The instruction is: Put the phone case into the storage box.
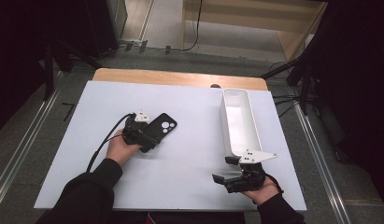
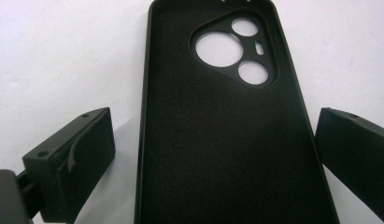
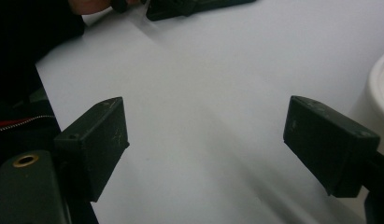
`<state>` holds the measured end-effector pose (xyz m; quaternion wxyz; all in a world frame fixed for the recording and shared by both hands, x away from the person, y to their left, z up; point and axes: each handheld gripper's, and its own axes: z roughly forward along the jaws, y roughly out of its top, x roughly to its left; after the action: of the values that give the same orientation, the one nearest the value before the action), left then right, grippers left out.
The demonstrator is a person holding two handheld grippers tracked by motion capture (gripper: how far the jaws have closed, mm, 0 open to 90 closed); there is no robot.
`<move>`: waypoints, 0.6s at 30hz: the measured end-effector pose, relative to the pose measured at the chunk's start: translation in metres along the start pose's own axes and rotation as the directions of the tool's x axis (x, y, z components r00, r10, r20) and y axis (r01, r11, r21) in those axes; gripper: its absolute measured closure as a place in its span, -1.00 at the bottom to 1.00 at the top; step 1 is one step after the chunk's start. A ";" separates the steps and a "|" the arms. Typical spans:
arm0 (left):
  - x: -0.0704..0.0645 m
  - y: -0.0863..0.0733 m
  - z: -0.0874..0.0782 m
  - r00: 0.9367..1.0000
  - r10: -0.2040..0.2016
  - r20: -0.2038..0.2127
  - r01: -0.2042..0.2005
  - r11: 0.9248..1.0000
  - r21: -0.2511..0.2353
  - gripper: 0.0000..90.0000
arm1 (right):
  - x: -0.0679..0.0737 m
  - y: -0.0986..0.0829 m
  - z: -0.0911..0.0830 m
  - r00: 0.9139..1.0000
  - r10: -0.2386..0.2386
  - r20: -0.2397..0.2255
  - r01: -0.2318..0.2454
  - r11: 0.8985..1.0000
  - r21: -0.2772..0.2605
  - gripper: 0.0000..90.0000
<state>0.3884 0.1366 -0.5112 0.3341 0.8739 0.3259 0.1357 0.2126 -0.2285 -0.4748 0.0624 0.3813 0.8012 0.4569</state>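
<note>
My left gripper [image 2: 213, 154] is spread wide, jaws either side of the black phone case [image 2: 227, 140], not touching it. That gripper view shows the case lying inner face up, camera cutouts at the far end; the high view shows the case [image 1: 160, 127] flat on the white table [image 1: 189, 116], left of centre. My right gripper [image 1: 226, 170] is also wide, holding nothing, near the front edge. Just beyond it stands a white bin [image 1: 238, 121]; the right gripper view catches a sliver of its rim [image 3: 379, 86].

White table [image 1: 180, 182], grey floor [image 1: 35, 116], dim room
</note>
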 end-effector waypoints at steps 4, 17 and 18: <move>-0.001 0.000 0.000 1.000 0.016 -0.007 -0.016 1.000 0.012 -1.00 | 0.000 0.000 0.000 1.000 0.000 -0.001 0.000 1.000 0.002 -0.73; -0.005 -0.002 -0.004 1.000 0.002 -0.014 -0.003 1.000 -0.022 -0.73 | 0.001 0.000 0.001 1.000 -0.001 -0.003 0.001 1.000 0.008 -0.73; -0.005 -0.002 -0.004 1.000 0.001 -0.013 -0.001 1.000 -0.023 -0.72 | 0.001 0.000 0.001 1.000 -0.001 -0.002 0.001 1.000 0.008 -0.73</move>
<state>0.3819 0.1364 -0.5102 0.3419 0.8693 0.3260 0.1455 0.2127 -0.2273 -0.4754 0.0603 0.3807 0.8032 0.4541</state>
